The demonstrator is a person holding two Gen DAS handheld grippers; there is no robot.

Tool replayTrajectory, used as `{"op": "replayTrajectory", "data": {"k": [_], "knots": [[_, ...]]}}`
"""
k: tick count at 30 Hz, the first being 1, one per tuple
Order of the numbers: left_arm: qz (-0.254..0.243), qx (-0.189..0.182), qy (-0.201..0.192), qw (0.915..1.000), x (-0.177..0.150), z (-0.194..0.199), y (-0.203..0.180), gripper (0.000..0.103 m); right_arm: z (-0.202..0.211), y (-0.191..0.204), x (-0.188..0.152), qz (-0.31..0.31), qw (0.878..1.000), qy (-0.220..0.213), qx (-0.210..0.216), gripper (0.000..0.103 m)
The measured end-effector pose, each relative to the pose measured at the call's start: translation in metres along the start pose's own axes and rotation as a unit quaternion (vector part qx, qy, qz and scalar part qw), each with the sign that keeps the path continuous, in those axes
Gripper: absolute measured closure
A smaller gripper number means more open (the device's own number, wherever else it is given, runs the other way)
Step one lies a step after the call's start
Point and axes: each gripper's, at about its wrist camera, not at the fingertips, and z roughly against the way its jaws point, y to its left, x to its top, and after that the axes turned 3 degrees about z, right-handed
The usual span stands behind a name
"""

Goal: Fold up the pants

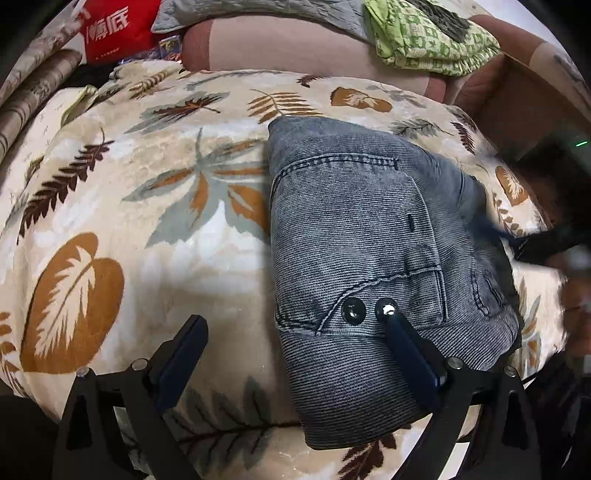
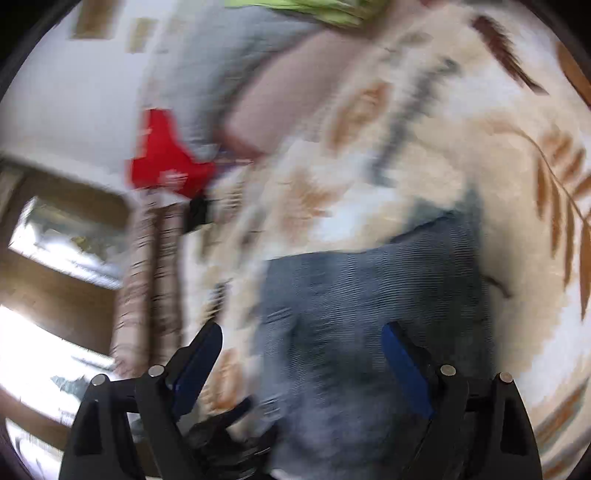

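Grey-blue corduroy pants (image 1: 365, 251) lie folded into a compact block on a leaf-print blanket (image 1: 147, 206), with two dark snap buttons (image 1: 354, 311) near my side. My left gripper (image 1: 293, 317) is open and empty; its right finger (image 1: 402, 343) lies over the pants' near edge and its left finger over the blanket. In the blurred right wrist view, my right gripper (image 2: 303, 332) is open and empty above the pants (image 2: 369, 317). The right gripper also shows as a dark blur (image 1: 546, 243) at the pants' right edge.
A pink-brown bolster (image 1: 295, 48), a green patterned cloth (image 1: 424, 37), a grey quilt (image 1: 258, 14) and a red bag (image 1: 110, 29) lie beyond the blanket. A brown cardboard box (image 1: 524, 103) stands at the far right. A rolled patterned fabric (image 1: 33, 92) lies at the left.
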Motion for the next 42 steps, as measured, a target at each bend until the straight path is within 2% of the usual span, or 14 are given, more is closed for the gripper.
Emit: {"op": "replayTrajectory", "data": {"k": [1,5,8,11,13,16,18,24,26,30,32,33,36,42], "knots": [[0.001,0.002,-0.001,1.0,0.002,0.003,0.0,0.006,-0.013,-0.016,-0.002,-0.029,0.999,0.026,-0.009,0.013],[0.014,-0.027,-0.033,0.999,0.008,0.028,-0.006,0.007,0.005,-0.005,-0.003,-0.009,1.0,0.012,-0.001,0.013],[-0.009,-0.054,-0.026,0.9982,0.011,0.027,-0.026,0.007,0.021,0.013,0.002,0.019,1.0,-0.003,0.012,0.013],[-0.068,-0.001,0.016,0.9976,-0.001,-0.001,-0.051,0.006,0.025,0.025,0.019,0.027,0.999,-0.018,0.021,0.013],[-0.092,0.026,-0.003,0.9954,-0.01,-0.005,-0.057,0.006,0.021,0.023,0.03,0.022,0.999,-0.022,0.028,0.013],[-0.091,0.029,0.002,0.9954,-0.009,-0.006,-0.059,0.006,-0.011,-0.006,0.039,-0.008,0.999,0.009,-0.029,0.01],[-0.097,0.031,0.004,0.9948,-0.009,-0.006,-0.059,0.005,-0.02,-0.02,0.034,-0.013,0.999,0.005,-0.029,0.01],[-0.063,-0.003,0.0,0.998,-0.002,0.003,-0.045,0.005,0.024,0.004,0.024,0.006,1.0,-0.009,0.001,0.01],[-0.044,-0.017,-0.024,0.9986,0.002,0.021,-0.036,0.005,0.043,0.013,0.01,0.015,1.0,-0.011,0.019,0.01],[-0.02,0.017,-0.061,0.9978,0.004,0.041,-0.01,0.005,0.053,0.017,-0.037,0.019,0.997,0.009,0.073,0.01],[-0.002,0.027,-0.047,0.9985,0.007,0.035,0.002,0.005,0.041,0.005,-0.056,0.012,0.997,0.029,0.064,0.007],[0.007,0.031,-0.038,0.9988,0.007,0.032,0.007,0.005,0.024,-0.009,-0.065,0.002,0.998,0.059,0.03,0.009],[0.022,0.031,-0.04,0.9985,0.007,0.033,0.016,0.005,0.032,-0.006,-0.069,0.002,0.999,0.038,0.027,0.009],[0.029,0.038,-0.04,0.9981,0.008,0.032,0.019,0.005,0.042,0.032,-0.069,0.079,0.996,0.024,0.031,0.007]]}}
